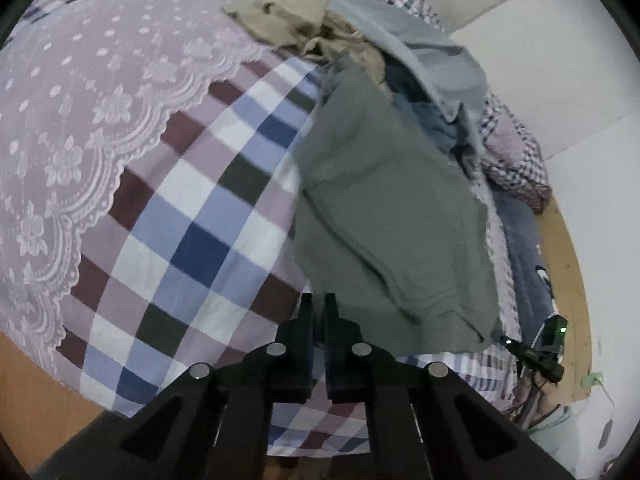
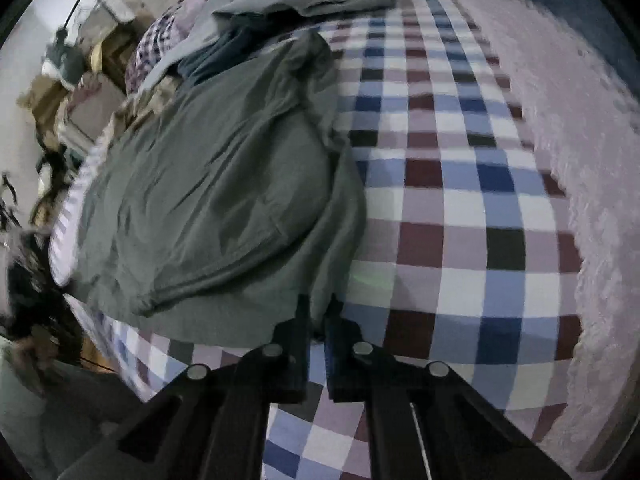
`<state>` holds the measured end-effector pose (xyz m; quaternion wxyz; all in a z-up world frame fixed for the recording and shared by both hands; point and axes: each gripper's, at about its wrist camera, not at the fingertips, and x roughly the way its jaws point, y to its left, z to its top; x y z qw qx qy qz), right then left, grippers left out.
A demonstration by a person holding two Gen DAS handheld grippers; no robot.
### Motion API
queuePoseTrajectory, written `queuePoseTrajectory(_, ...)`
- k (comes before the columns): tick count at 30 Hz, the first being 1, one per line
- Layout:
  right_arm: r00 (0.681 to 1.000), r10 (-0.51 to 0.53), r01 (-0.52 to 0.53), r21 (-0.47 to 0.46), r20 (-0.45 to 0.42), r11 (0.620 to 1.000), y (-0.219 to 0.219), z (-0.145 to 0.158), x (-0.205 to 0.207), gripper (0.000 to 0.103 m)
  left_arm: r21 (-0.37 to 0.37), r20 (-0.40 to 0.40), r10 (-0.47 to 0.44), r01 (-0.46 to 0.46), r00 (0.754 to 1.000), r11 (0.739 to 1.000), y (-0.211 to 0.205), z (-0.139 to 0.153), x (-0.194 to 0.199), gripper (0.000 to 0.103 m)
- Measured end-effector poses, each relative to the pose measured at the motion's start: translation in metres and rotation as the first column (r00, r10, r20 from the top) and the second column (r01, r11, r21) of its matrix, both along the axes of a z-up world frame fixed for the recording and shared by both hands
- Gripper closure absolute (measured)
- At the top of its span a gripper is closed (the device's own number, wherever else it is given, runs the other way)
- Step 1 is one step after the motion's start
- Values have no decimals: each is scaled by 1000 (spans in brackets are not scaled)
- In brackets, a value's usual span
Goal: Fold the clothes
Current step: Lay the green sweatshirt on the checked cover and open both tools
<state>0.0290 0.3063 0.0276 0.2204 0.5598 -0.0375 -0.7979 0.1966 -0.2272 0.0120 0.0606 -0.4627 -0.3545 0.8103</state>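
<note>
A grey-green garment (image 1: 384,208) lies spread on the bed, stretching from the clothes pile down to the near edge. My left gripper (image 1: 319,300) is shut, and the garment's near left corner runs into the narrow gap between its fingers. In the right wrist view the same garment (image 2: 216,200) lies creased, with a seam curving across it. My right gripper (image 2: 319,304) is shut on its near hem, with fabric pinched between the fingers. A black device with green lights (image 1: 536,352) sits at the garment's other near corner in the left wrist view.
A pile of beige (image 1: 288,20), pale blue-grey (image 1: 420,48) and dark blue (image 1: 424,120) clothes lies at the far end. The bed has a checked sheet (image 1: 192,216) and a lilac lace cover (image 1: 80,100). Wooden floor (image 1: 568,280) and clutter (image 2: 48,100) border the bed.
</note>
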Motion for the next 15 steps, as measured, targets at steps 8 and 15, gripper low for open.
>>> queuePoseTrajectory(8,994,-59,53,-61,-96,997,18,33,31,100,143,-148,100,-78,984,987,-35,27,18,101)
queuePoseTrajectory(15,993,-61,53,-81,-99,995,9,45,84,100,166,-170,143,-114,975,979,-52,35,36,102)
